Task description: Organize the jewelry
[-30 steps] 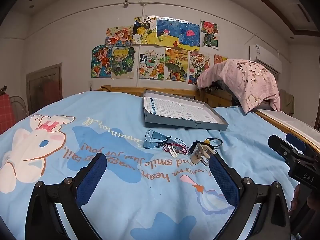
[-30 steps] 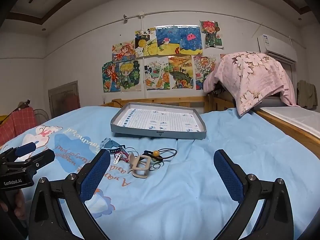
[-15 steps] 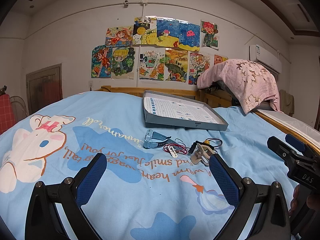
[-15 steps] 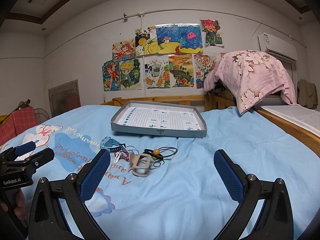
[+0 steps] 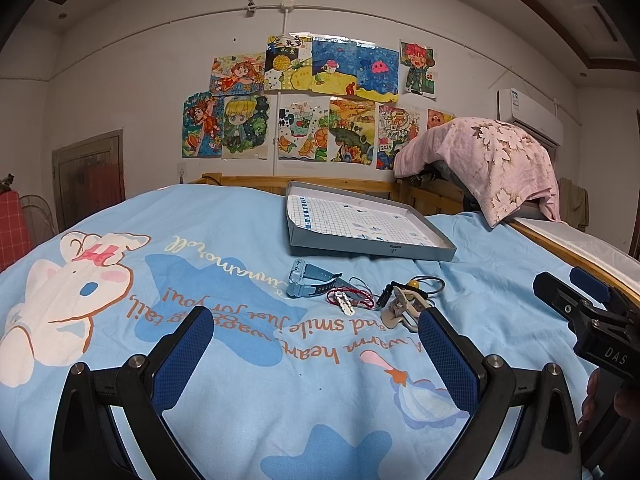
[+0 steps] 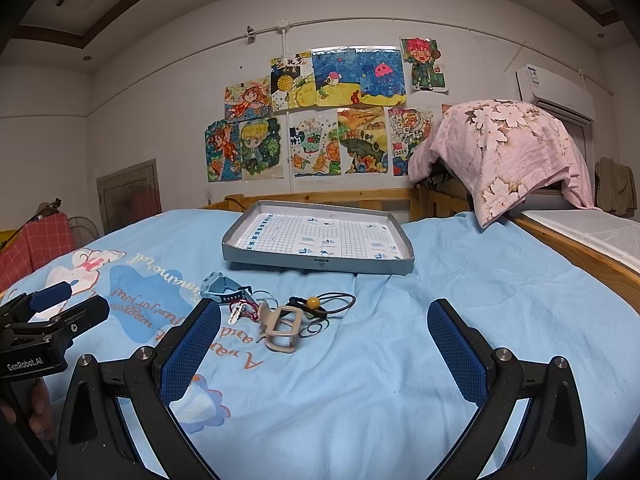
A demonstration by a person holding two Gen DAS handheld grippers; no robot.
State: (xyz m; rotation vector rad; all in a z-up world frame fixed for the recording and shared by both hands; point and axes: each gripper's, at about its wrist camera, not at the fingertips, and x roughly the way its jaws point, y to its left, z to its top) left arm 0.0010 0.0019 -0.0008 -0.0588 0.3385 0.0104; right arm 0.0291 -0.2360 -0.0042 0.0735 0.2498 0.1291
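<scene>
A small pile of jewelry lies on the blue bedsheet: a blue watch, a red cord with a white charm, a beige hair claw and a black cord with a yellow bead. Behind it stands a shallow grey box tray with a grid lining, nothing in it. My left gripper is open and empty, short of the pile. My right gripper is open and empty, just right of the pile.
A wooden bed frame runs along the right edge. A pink floral quilt is heaped at the back right. Drawings hang on the far wall. The other gripper shows at each view's edge.
Both grippers stay open and have hardly moved; the right wrist view has crept slightly closer to the pile.
</scene>
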